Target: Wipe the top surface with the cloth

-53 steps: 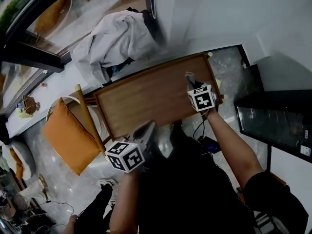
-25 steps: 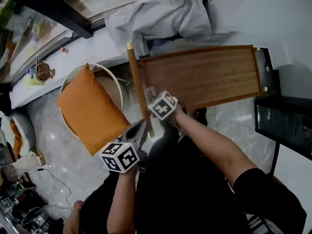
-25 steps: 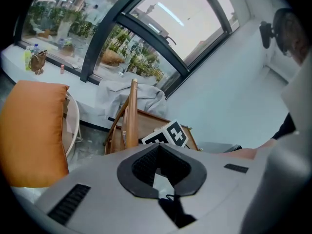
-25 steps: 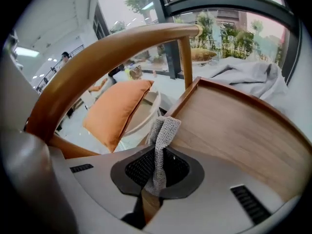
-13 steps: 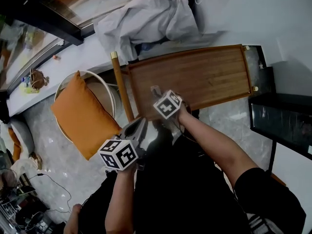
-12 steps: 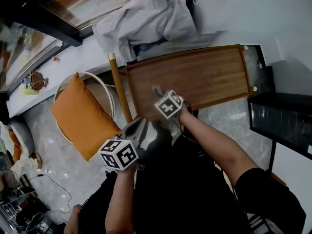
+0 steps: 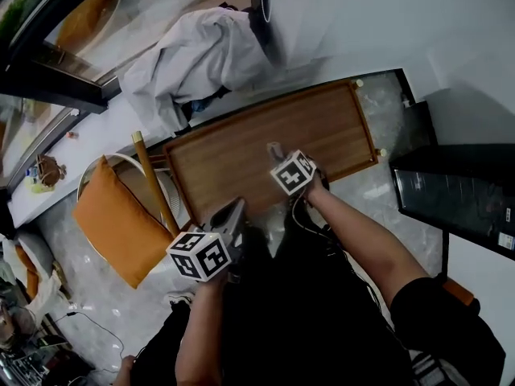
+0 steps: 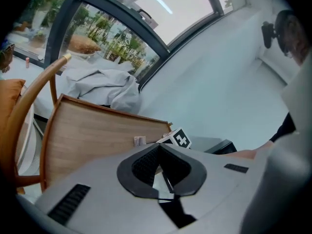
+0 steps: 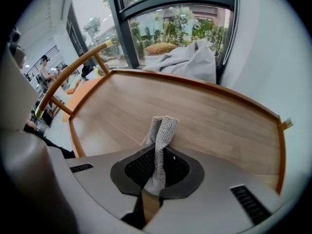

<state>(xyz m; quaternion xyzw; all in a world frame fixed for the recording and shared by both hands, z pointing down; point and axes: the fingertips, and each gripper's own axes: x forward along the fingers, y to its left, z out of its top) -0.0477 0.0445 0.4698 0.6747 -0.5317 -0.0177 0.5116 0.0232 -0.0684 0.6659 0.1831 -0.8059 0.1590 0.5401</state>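
pinching a strip of grey knitted cloth [image 9: 161,135] between its closed jaws, the right gripper [image 7: 279,158] was held over the wooden tabletop [image 7: 233,155], close to the near edge and about midway along it. the free end of the cloth stood up past the jaw tips, pointing toward the wood. whether the cloth actually touched the surface could not be told from any view.

the left gripper [image 7: 229,215] was held off the table's near edge, in front of the person's dark clothing and well apart from the cloth. its jaws were drawn together with nothing between them and aimed toward the table. in the left gripper view, the right gripper's marker cube [image 8: 181,139] showed just above those jaws.

the tabletop was a long brown rectangle with a raised rim and bare of other objects. a chair with a curved wooden rail [image 7: 153,185] and an orange cushion [image 7: 109,223] stood at the table's left end. a heap of pale grey fabric [image 7: 201,59] lay beyond the far edge, beside the window frame. a dark glossy cabinet [image 7: 459,203] stood to the right, apart from the table, on a pale marbled floor [image 7: 88,320].
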